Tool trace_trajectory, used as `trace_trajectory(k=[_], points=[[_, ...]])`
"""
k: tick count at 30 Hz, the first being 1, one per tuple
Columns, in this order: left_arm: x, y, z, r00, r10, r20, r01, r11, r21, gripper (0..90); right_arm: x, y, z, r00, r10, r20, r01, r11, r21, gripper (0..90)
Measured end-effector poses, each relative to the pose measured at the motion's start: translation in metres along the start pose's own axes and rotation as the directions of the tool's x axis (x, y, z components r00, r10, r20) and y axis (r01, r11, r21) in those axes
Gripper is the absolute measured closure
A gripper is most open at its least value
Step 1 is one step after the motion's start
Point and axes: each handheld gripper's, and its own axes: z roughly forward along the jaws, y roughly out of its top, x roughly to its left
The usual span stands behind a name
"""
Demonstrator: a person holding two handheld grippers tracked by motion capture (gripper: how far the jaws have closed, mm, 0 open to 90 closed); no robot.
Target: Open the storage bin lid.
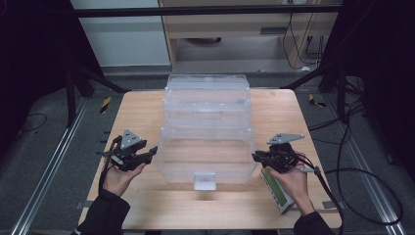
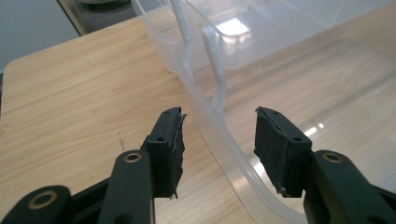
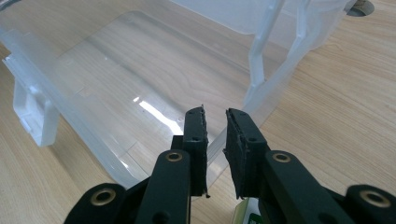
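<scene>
while the clear plastic bin [image 1: 205, 147] sits in the middle of the wooden surface [image 1: 142, 112], with a second clear bin [image 1: 208, 95] just behind it, the two tools flank its near end. the left tool [image 1: 149, 152] is held in the person's left hand [image 1: 120, 178] just beside the bin's left wall; in the left gripper view the left tool [image 2: 217, 135] has its jaws spread wide, and the bin's rim [image 2: 229, 140] runs up between them, one jaw outside over the wood and the other over the inside, neither pad plainly touching it. the right tool [image 1: 255, 156] is held in the right hand [image 1: 296, 178] at the bin's right wall; in the right gripper view the right tool [image 3: 215, 140] has its jaws drawn to a narrow gap, with the bin's rim [image 3: 261, 95] running up from that gap, though i cannot tell whether the pads press on the plastic. a small tab-like latch [image 1: 204, 180] stands out from the bin's near wall. a flat green-and-white device [image 1: 278, 192] lies on the surface under the right hand.
</scene>
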Motion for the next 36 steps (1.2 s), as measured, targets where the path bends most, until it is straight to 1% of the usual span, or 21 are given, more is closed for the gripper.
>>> trace_trajectory(k=[2,3,5,7,8,9,10,12,13,15,18,22,26,28,30,32,34,36], points=[[-0.002,-0.003,0.002,1.0,0.0,0.008,0.0,0.9999,0.012,52.7,0.0,0.0,0.0,1.0,-0.004,0.003,0.004,1.0,0.0,78.3],[-0.003,-0.005,0.005,0.9998,-0.004,0.019,0.003,0.9997,0.024,53.6,0.0,0.0,0.0,1.0,-0.005,0.003,0.005,1.0,0.001,78.0],[-0.005,-0.009,0.009,0.9995,-0.003,0.031,0.001,0.9989,0.047,56.2,0.0,0.0,0.001,1.0,0.003,0.008,-0.003,1.0,0.004,76.7],[-0.005,-0.012,0.013,0.9994,0.0,0.034,-0.002,0.9978,0.067,58.0,0.0,0.0,0.002,0.9999,0.005,0.011,-0.005,1.0,0.002,76.0],[-0.005,-0.013,0.014,0.9992,-0.007,0.04,0.004,0.9978,0.066,59.7,0.0,0.0,0.002,0.9999,0.002,0.012,-0.002,1.0,0.003,76.0],[-0.004,-0.014,0.015,0.9981,-0.017,0.059,0.013,0.9977,0.066,60.3,0.0,0.0,0.002,0.9999,0.002,0.012,-0.002,1.0,0.004,76.0],[-0.004,-0.015,0.016,0.9975,-0.024,0.067,0.02,0.9976,0.067,62.3,0.0,0.001,0.002,1.0,0.0,0.01,0.0,1.0,0.004,76.0],[-0.006,-0.015,0.016,0.9971,-0.021,0.073,0.017,0.9978,0.065,65.1,0.0,0.001,0.002,1.0,-0.003,0.009,0.003,1.0,0.006,76.0],[-0.006,-0.015,0.016,0.9973,-0.017,0.072,0.013,0.9979,0.063,67.3,0.0,0.001,0.002,1.0,-0.002,0.008,0.002,1.0,0.008,76.0],[-0.008,-0.015,0.016,0.998,-0.013,0.062,0.008,0.9977,0.067,67.3,-0.001,0.001,0.002,1.0,-0.002,0.004,0.002,1.0,0.009,76.0],[-0.01,-0.015,0.016,0.9982,-0.018,0.057,0.015,0.9979,0.063,67.6,-0.001,0.002,0.002,1.0,-0.007,0.004,0.007,1.0,0.011,76.1],[-0.013,-0.015,0.016,0.9988,-0.009,0.048,0.007,0.9982,0.06,67.6,0.0,0.002,0.003,0.9994,-0.022,0.027,0.021,1.0,0.014,76.4],[-0.012,-0.016,0.016,0.9987,0.005,0.05,-0.008,0.9984,0.055,66.7,0.001,0.003,0.003,0.9992,-0.024,0.033,0.024,1.0,0.015,76.4],[-0.011,-0.015,0.015,0.9989,0.011,0.046,-0.014,0.9982,0.059,64.5,0.001,0.003,0.003,0.9992,-0.024,0.032,0.024,1.0,0.015,76.4],[-0.009,-0.014,0.012,0.9992,0.015,0.038,-0.017,0.9984,0.053,60.3,0.0,0.003,0.001,0.9995,-0.015,0.026,0.014,1.0,0.016,77.2],[-0.007,-0.012,0.006,0.9994,0.008,0.034,-0.009,0.9995,0.03,58.2,0.0,0.004,-0.001,0.9995,-0.018,0.026,0.017,1.0,0.005,75.6],[-0.004,-0.01,0.001,0.9995,0.004,0.03,-0.004,0.9999,0.014,55.6,0.0,0.006,-0.005,0.9998,-0.002,0.018,0.002,1.0,-0.012,73.7],[0.0,-0.009,-0.005,0.9997,-0.008,0.022,0.008,0.9999,-0.007,52.7,0.001,0.008,-0.01,0.9998,-0.002,0.02,0.003,1.0,-0.025,71.7]])
